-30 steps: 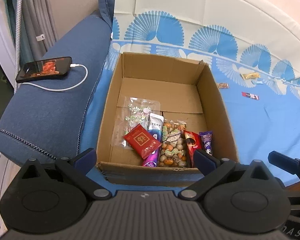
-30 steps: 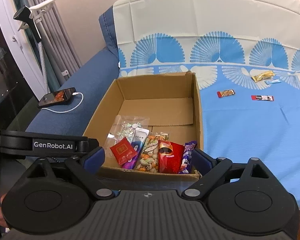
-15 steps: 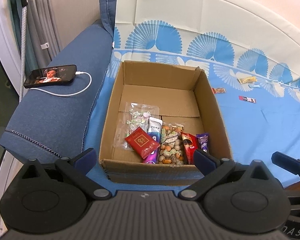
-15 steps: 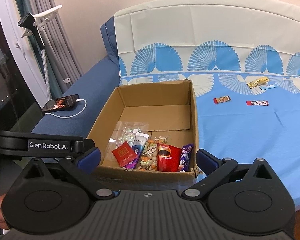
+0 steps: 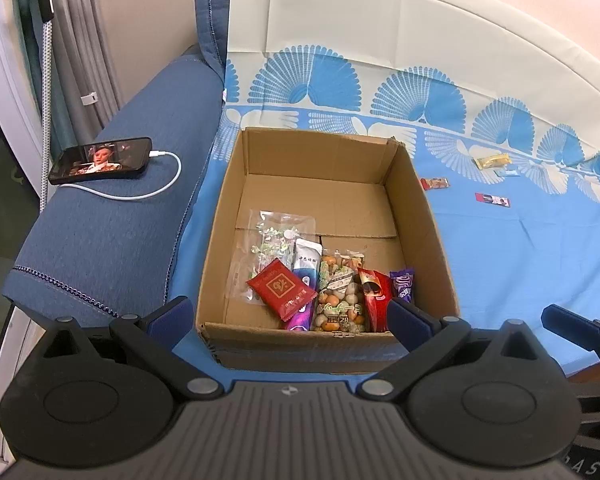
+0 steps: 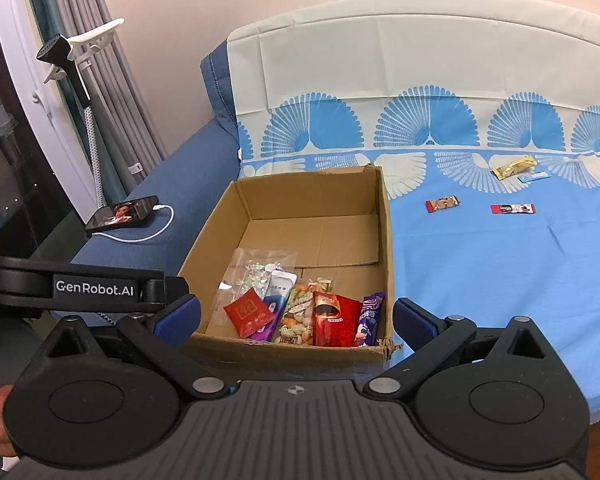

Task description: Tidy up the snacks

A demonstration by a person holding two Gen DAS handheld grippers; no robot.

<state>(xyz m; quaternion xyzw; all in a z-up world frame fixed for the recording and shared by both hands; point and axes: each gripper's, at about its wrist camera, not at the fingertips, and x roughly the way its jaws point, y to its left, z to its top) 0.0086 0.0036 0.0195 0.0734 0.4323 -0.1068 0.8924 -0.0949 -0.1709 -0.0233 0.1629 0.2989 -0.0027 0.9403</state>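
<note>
Cardboard open-topped brown box is my landmark: four small loose snack wrappers lie beyond its right wall, long axes crosswise, nearer my right gripper, both grippers' fingers spread, empty.

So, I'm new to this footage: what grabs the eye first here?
The open cardboard box in the middle, on the blue sheet, with bright snacks bunched along its near wall. Four more small snacks lie loose on the sheet to its right. To the left, a phone with its screen lit sits on the sofa arm, plugged into a white cable.
</note>
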